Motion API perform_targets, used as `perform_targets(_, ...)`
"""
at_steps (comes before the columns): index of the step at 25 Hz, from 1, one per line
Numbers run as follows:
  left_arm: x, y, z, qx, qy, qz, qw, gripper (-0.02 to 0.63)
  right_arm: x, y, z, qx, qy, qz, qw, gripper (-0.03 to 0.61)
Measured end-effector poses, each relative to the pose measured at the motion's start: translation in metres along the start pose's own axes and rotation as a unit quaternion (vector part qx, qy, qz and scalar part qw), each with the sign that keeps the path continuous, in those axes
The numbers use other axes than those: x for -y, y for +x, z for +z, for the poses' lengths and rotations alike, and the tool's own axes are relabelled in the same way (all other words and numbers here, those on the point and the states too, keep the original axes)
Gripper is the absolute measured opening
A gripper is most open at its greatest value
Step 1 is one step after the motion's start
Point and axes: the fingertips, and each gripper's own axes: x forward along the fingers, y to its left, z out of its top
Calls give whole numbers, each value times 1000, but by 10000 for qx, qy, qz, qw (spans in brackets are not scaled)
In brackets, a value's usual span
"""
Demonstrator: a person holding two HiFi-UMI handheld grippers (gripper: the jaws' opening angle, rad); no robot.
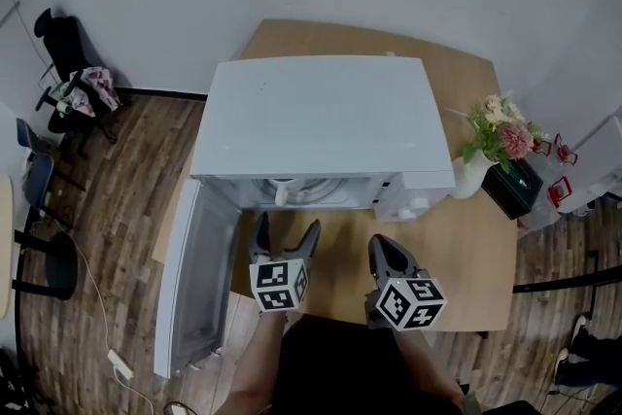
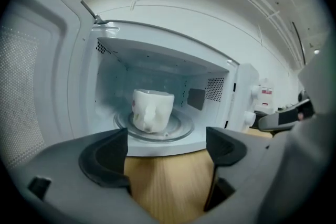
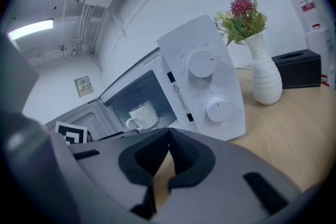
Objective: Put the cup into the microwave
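Note:
A white cup (image 2: pixel 151 109) stands on the glass turntable (image 2: pixel 177 131) inside the white microwave (image 1: pixel 321 126), handle toward me; the right gripper view also shows the cup (image 3: pixel 143 115). The microwave door (image 1: pixel 199 272) hangs open to the left. My left gripper (image 1: pixel 285 242) is open and empty just in front of the microwave's mouth, clear of the cup. My right gripper (image 1: pixel 389 258) is shut with nothing in it, over the wooden table (image 1: pixel 466 248) before the control panel (image 3: pixel 205 81).
A white vase with flowers (image 1: pixel 491 146) and a black box (image 1: pixel 512 188) stand at the table's right, next to the microwave. A chair (image 1: pixel 68 73) stands on the wooden floor at far left; a power strip (image 1: pixel 120 364) lies below the open door.

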Motion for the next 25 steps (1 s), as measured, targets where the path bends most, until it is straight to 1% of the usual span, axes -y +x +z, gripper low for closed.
perform_targets(3, 10, -12, -2, -26, 82, -142, 9999, 466, 2, -5, 0, 30, 27, -68, 10000, -8)
perform_targets(6, 24, -25, -3, -31, 220, -367, 9991, 466, 3, -11, -1, 50, 16, -135, 9999, -8)
perform_targets(13, 48, -53, -2, 18, 125, -765, 9970, 463, 2, -20, -5, 80, 40, -226, 9997, -8)
perform_targets(18, 53, -69, 6, 69, 160, -823, 9965, 454, -7, -25, -5, 107, 7, -188, 9998, -8)
perform_targets(25, 54, -81, 25, 272, 294, -869, 9954, 423, -9, -29, -5, 143, 24, -250, 9996, -8)
